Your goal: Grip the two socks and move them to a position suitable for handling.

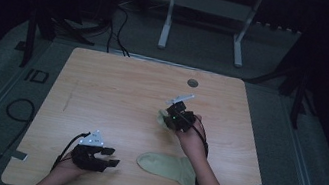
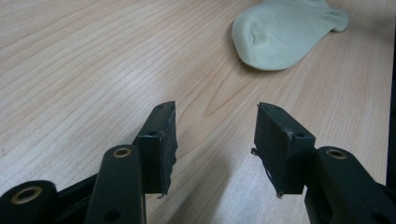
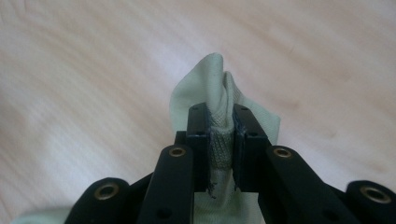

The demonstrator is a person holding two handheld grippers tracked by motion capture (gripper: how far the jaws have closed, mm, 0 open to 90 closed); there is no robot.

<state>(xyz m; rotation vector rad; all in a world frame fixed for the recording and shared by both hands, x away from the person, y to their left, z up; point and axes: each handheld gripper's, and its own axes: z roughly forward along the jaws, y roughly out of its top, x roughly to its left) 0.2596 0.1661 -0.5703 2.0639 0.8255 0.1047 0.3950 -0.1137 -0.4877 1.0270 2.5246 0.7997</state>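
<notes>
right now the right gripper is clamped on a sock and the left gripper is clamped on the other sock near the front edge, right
Not quite. The right gripper is clamped on a sock, but the left gripper holds nothing: the left gripper view shows its jaws apart over bare table, with the other sock lying flat ahead of them, untouched.

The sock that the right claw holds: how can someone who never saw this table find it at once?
Start from the wooden table and go right of its middle, to the right claw. The pale green sock is bunched between its jaws. The other sock lies flat near the front edge, untouched.
</notes>
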